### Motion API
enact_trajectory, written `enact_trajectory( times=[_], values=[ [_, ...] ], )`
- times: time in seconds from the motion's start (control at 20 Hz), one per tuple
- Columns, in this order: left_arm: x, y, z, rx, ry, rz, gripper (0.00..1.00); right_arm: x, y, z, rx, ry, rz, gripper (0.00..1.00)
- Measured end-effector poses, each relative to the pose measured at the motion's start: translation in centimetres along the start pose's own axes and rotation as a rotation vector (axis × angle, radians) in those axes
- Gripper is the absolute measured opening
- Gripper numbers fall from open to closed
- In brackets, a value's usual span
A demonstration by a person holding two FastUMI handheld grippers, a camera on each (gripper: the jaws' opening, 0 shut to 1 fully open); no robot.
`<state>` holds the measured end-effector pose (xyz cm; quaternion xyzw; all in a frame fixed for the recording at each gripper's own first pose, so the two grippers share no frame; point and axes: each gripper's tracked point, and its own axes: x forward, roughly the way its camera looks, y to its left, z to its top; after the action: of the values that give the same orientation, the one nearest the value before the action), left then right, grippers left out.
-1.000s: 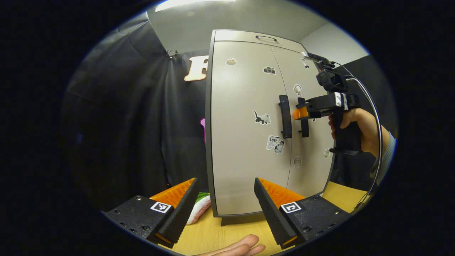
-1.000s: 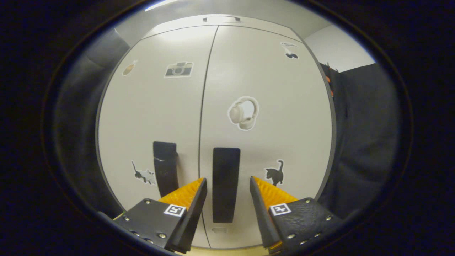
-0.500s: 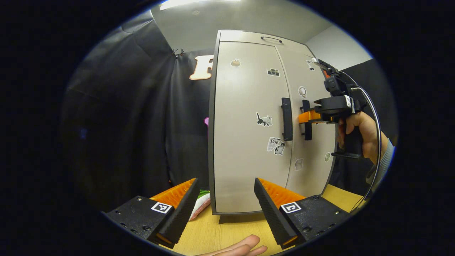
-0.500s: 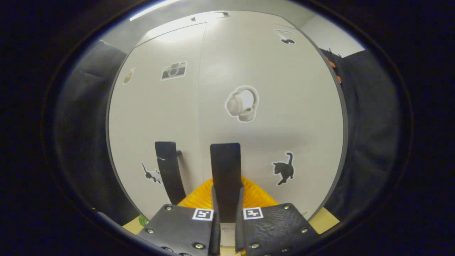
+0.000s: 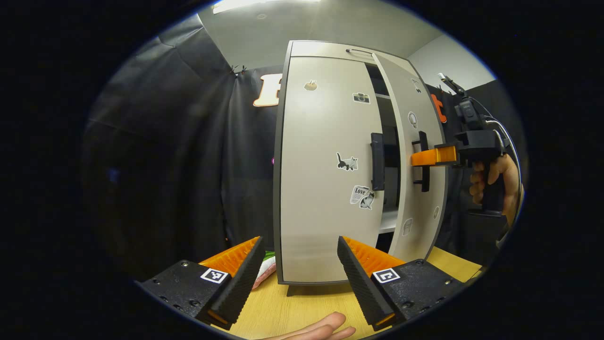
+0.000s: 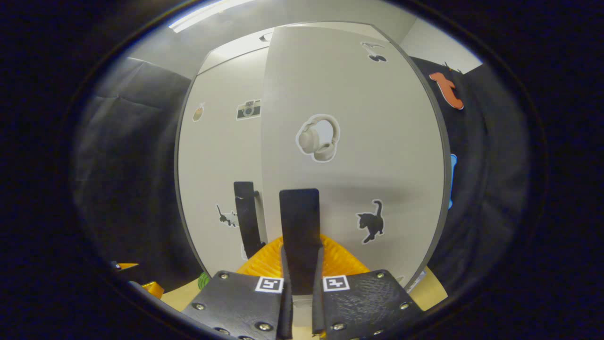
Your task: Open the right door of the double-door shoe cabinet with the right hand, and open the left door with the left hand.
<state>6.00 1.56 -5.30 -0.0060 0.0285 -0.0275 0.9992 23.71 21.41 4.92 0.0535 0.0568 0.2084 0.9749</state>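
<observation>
The shoe cabinet stands upright in the centre of the left gripper view, its long axis running top to bottom, resting on a wooden table at the lower middle of that frame. The right door is swung partly out on its right-hand edge, a dark gap with shelves showing between it and the left door, which lies flush and closed. At the right of the frame the right gripper reaches in level, held by a hand, its orange fingers clamped on the right door's handle, a black bar standing vertical. In the right gripper view that same handle rises straight up from the bottom centre, both fingers pressed against its sides, and the door face fills the middle with a headphone sticker above and a black cat sticker to the right. The left door's handle, also vertical, sits just left of the gap, untouched. The left gripper hangs at the bottom of its own view, fingers spread wide and grasping nothing, well short of the cabinet. Fingertips of another hand show at the bottom edge.
</observation>
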Motion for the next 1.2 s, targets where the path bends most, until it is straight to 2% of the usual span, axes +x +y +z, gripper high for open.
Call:
enact_trajectory(
  times=[0.3,0.65,0.95,1.1,1.2],
  values=[
    [0.6,-2.3,0.2,-0.025,0.010,-0.035,0.96,-2.4,-1.3,0.4,-0.010,0.001,0.055,0.16],
    [2.0,-4.4,-0.1,-0.019,0.019,-0.064,0.96,-6.2,-3.6,0.1,-0.021,0.016,0.051,0.16],
    [3.3,-6.6,-0.7,0.004,0.022,-0.104,0.96,-8.1,-6.1,0.5,-0.033,-0.016,0.006,0.16],
    [3.8,-7.9,-0.9,-0.023,0.024,-0.134,0.96,-9.2,-7.6,0.7,-0.035,-0.026,-0.031,0.16],
    [4.0,-9.0,-0.9,-0.027,0.028,-0.157,0.96,-9.7,-8.8,0.8,-0.023,-0.025,-0.058,0.03]
  ],
)
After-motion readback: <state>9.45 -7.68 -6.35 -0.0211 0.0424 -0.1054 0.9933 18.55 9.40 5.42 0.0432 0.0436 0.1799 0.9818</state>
